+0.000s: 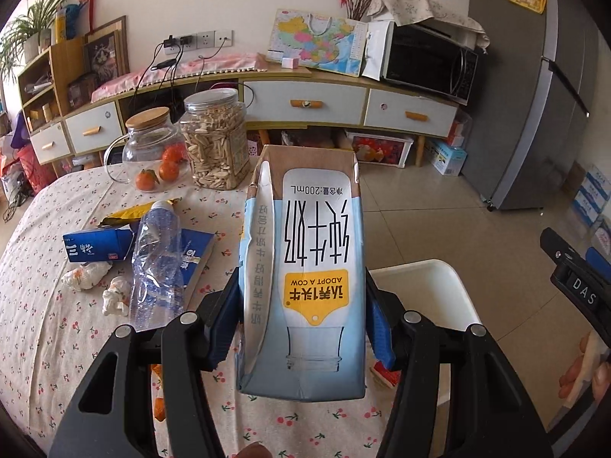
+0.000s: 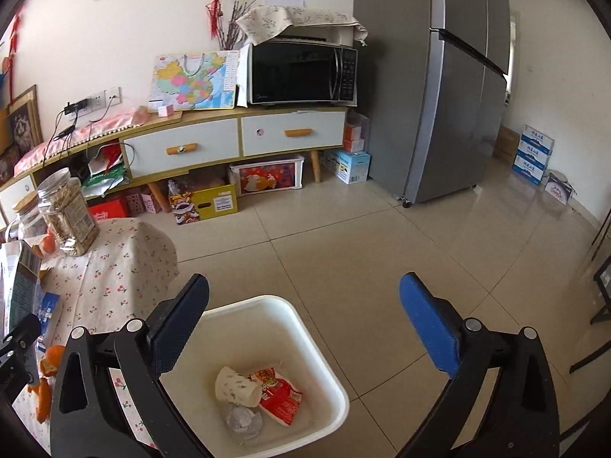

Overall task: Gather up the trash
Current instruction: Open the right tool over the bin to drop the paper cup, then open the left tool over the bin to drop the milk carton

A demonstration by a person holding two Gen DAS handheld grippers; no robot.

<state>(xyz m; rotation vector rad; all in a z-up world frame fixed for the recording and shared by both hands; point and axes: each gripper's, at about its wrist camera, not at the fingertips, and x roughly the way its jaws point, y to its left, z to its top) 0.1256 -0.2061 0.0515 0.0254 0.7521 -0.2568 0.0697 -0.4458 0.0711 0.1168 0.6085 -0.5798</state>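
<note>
My left gripper [image 1: 301, 309] is shut on a pale blue milk carton [image 1: 305, 267], held upright with its print upside down, over the table's right edge. Behind it stands the white waste bin [image 1: 439, 286]. In the right wrist view my right gripper [image 2: 305, 305] hangs open and empty above the white bin [image 2: 324, 351], which holds a red wrapper [image 2: 280, 395], a pale cup-shaped piece [image 2: 235, 385] and a crumpled tissue [image 2: 242, 420]. On the table lie a crushed clear bottle [image 1: 156, 263], a blue carton [image 1: 95, 248], crumpled tissues [image 1: 86, 274] and a yellow wrapper [image 1: 130, 213].
The cherry-print tablecloth [image 1: 46, 343] also carries a glass jar of seeds [image 1: 215, 141] and a glass pot with oranges [image 1: 152, 152]. Orange peel [image 2: 47, 358] lies near the table edge. A sideboard [image 2: 236, 141], microwave [image 2: 301, 72] and fridge [image 2: 439, 95] stand beyond the tiled floor [image 2: 382, 259].
</note>
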